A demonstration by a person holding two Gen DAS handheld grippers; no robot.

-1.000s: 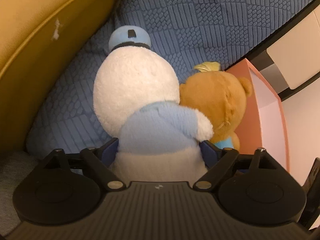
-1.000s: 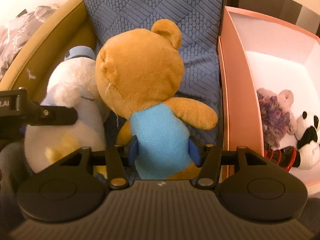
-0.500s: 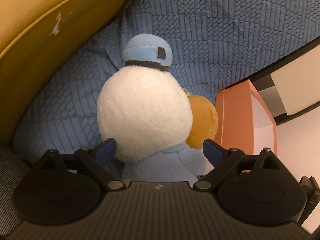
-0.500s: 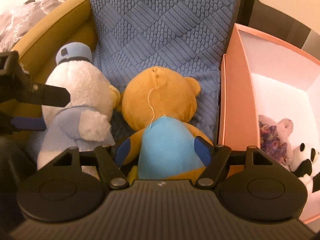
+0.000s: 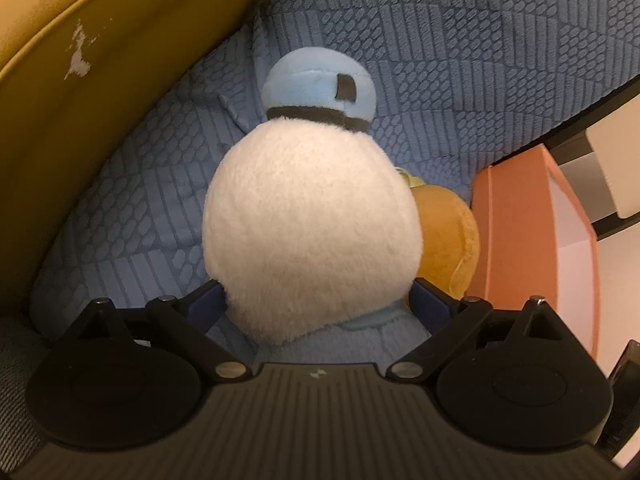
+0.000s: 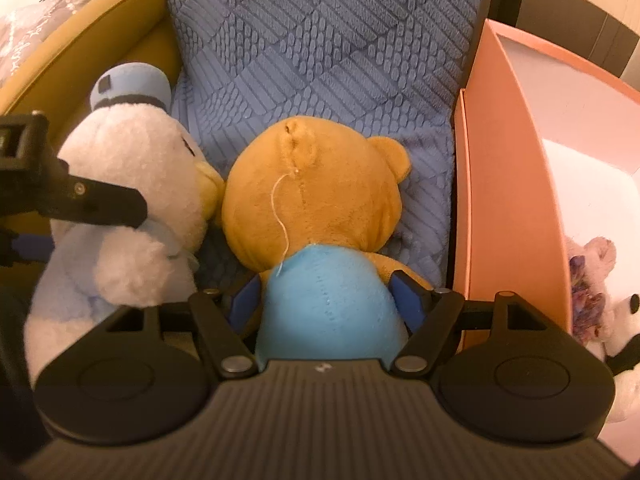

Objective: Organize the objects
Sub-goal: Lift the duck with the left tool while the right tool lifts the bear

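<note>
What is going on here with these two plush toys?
A person with two handheld grippers is setting toys against a blue cushion. The left gripper straddles the white duck plush; its jaws have just been opening. The right gripper straddles the brown bear plush. A pink box stands beside them.

Black ribbed claw (image 5: 316, 304) bodies, round side discs, silver pivot screws, dark-blue finger pads (image 6: 408, 300).

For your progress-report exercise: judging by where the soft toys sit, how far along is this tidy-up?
Done: the white duck plush and brown bear plush sit side by side against the blue cushion. In hand: both grippers' fingers have just been opening around them. Left: seemingly the small toys in the pink box.
</note>
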